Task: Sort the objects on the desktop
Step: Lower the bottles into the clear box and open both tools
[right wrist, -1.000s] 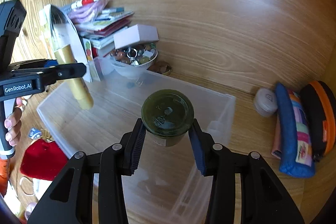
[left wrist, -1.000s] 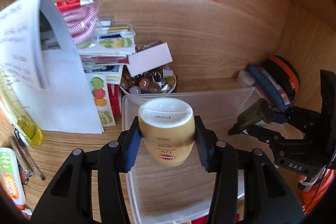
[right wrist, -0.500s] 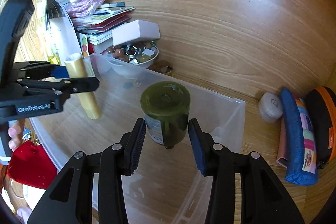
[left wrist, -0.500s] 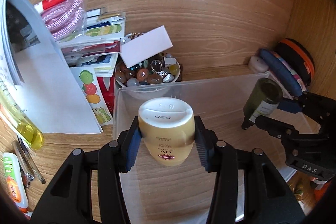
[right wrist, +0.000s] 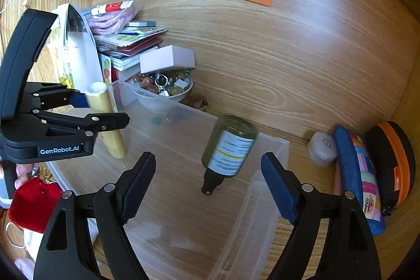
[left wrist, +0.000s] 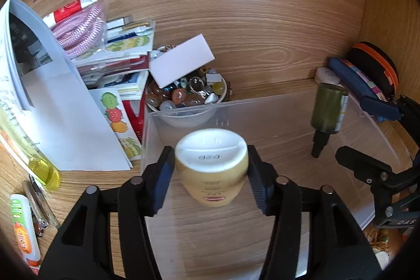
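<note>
My left gripper (left wrist: 210,175) is shut on a yellow tube with a white cap (left wrist: 212,164), held cap-up over the clear plastic bin (left wrist: 183,112). The tube also shows in the right wrist view (right wrist: 106,120). My right gripper (right wrist: 208,183) is open and empty. A dark green bottle (right wrist: 228,151) is loose between and beyond its fingers, tilted cap-down and blurred, inside the bin (right wrist: 270,148). The bottle also shows in the left wrist view (left wrist: 326,112).
A white bowl of beads (left wrist: 189,96) with a white box (left wrist: 181,63) on it stands behind the bin. Stacked booklets and papers (left wrist: 65,101) stand at left. Pencil cases (right wrist: 367,175) and a small white jar (right wrist: 321,148) lie at right. A red pouch (right wrist: 34,201) lies at front left.
My right gripper has opened and let go of the green bottle, which now tips and drops cap-down into the bin. My left gripper still holds the yellow tube over the bin.
</note>
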{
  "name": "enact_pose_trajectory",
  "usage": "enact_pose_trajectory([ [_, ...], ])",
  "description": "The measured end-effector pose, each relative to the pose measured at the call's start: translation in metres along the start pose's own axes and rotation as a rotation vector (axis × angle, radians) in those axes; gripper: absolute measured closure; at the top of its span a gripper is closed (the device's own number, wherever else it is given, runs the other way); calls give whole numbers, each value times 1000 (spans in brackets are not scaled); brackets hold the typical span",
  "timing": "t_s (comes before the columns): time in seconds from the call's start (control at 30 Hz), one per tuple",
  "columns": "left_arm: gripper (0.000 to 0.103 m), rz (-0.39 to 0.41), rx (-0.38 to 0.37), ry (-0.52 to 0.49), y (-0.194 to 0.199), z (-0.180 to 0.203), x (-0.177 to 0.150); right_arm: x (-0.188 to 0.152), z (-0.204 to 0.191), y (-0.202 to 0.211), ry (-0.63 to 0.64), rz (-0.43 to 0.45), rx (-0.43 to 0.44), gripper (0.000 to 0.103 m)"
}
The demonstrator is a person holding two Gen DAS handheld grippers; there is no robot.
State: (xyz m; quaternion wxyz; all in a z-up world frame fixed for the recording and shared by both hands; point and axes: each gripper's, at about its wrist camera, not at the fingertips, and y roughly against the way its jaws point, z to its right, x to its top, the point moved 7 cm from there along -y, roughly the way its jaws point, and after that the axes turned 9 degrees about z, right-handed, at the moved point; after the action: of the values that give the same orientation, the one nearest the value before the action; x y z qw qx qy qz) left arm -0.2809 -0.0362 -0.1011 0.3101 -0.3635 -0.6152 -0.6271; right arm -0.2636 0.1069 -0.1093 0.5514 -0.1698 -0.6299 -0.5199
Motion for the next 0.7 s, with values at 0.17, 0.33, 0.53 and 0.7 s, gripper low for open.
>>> enact_pose_trajectory([
  [0.17, 32, 32, -3, 21, 5, -5, 4, 0, 0, -1, -17, 6, 11, 22],
  [0.33, 31, 49, -15, 33, 11, -7, 7, 1, -1, 4, -25, 18, 17, 21],
  [0.53, 30, 65, -67, 72, 29, -10, 19, 8, -1, 11, -37, 41, 24, 20],
  [0.7, 18, 84, -51, 49, 56, -11, 23, 16, 0, 26, -51, 42, 15, 20],
])
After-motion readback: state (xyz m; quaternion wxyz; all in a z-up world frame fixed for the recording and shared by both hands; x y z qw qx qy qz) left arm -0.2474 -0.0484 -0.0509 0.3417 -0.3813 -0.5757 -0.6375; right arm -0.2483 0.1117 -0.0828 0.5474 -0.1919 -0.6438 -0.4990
